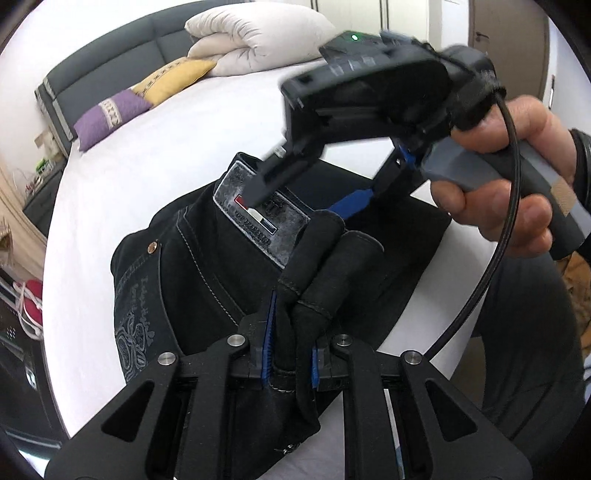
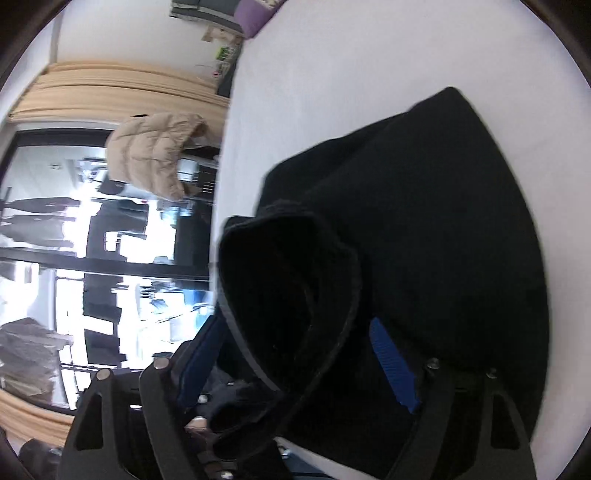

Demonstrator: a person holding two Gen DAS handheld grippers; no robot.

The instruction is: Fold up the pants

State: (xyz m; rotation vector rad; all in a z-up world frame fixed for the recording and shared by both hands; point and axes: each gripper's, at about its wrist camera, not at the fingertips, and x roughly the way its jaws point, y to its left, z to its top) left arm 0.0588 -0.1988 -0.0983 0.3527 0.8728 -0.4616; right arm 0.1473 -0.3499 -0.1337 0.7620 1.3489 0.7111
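Black denim pants (image 1: 207,258) on white bed (image 1: 147,166).
My left gripper (image 1: 290,354) pinches bunched hem; right gripper (image 2: 303,354) wide apart, rolled fabric between, contact unclear, blurred.

Bedroom (bed (image 1: 184,147), pillows (image 1: 255,33))

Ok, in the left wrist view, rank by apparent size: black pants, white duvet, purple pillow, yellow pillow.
1. black pants, though nearness inflates them
2. white duvet
3. purple pillow and yellow pillow: too alike to rank
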